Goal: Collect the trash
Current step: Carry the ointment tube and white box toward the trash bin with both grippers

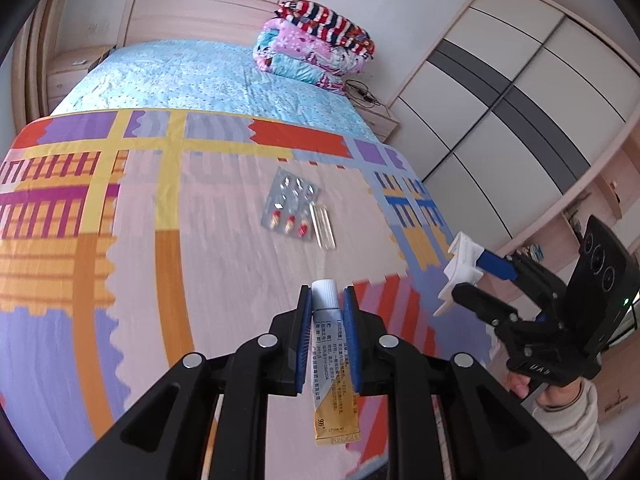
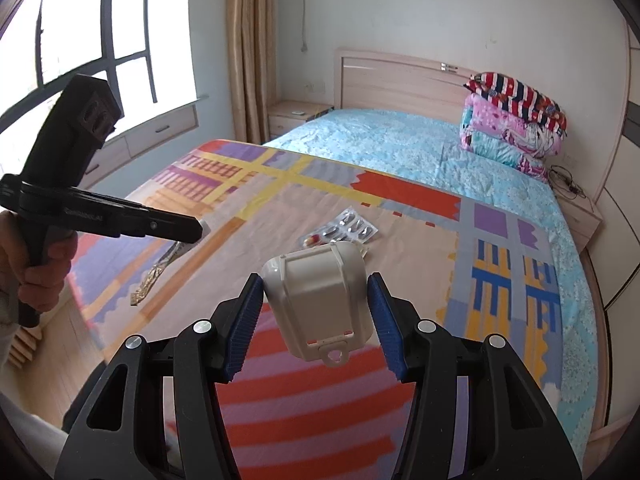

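- The left gripper [image 1: 327, 300] is pinched tight on a small ointment tube [image 1: 332, 364]. The tube's white cap pokes out past the blue pads [image 1: 305, 344], and its yellow end hangs down toward the camera.
- The right gripper [image 2: 316, 292] squeezes a small white plastic box [image 2: 320, 300] between its blue pads [image 2: 244, 328]. The box fills the gap, so the jaws stand partly open around it.
- From the left camera, the right gripper [image 1: 466, 280] shows at the right side, up in the air above the bed's edge, with the white box [image 1: 460, 270] in it.
- From the right camera, the left gripper [image 2: 200, 229] shows at the left side, with the tube hanging below it like a thin crinkly strip [image 2: 158, 270].
- A pill pack [image 1: 290, 202] lies flat on the colorful blanket [image 1: 120, 220]. It has a few red pills left in it, and the other bubbles look empty.
- A clear little wrapper [image 1: 323, 222] lies just beside the pill pack, touching its edge.
- Farther back on the blue bed sheet [image 1: 180, 76] sits a pile of folded quilts [image 1: 316, 48] near the headboard [image 1: 192, 12].
- A big wardrobe [image 1: 520, 100] stands at the right of the bed.
- A window [image 2: 80, 32] and a curtain [image 2: 250, 48] are at the left.
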A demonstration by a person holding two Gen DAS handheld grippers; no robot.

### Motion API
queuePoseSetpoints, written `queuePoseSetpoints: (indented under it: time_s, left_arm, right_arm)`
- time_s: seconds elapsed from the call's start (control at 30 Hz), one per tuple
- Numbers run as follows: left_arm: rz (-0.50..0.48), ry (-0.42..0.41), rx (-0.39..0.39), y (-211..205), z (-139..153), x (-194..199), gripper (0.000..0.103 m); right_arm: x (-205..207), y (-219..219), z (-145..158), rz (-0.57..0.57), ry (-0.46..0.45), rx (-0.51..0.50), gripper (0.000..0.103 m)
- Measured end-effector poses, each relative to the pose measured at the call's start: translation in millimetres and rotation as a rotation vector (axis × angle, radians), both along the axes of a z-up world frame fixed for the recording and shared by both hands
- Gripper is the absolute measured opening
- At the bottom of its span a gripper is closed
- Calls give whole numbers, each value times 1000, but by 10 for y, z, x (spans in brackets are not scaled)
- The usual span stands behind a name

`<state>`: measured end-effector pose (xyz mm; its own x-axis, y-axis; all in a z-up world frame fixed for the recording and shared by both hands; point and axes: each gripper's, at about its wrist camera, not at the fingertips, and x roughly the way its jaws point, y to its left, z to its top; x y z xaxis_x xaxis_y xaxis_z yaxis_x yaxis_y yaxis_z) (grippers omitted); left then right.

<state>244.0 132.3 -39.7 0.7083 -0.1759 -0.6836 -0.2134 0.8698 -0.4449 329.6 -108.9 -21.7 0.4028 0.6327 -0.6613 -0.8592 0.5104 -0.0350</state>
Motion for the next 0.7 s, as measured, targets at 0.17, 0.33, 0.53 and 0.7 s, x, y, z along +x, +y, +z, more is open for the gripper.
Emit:
queuePoseSetpoints:
  time_s: [0.17, 0.33, 0.53, 0.7]
  left_arm:
    - [-14, -46, 34, -250, 65, -307, 15]
    - [-32, -88, 87, -498, 140, -591, 15]
    - [-45, -131, 129, -709, 177, -880, 15]
    - [-49, -117, 143, -835, 5, -1068, 15]
  right_arm:
    - [-346, -165, 15, 44, 10, 19, 53]
    - [-702, -313, 19, 46, -16, 38, 53]
    - [-994, -460, -58, 44, -15, 54, 53]
    - [-1223, -549, -252, 54, 38, 52, 53]
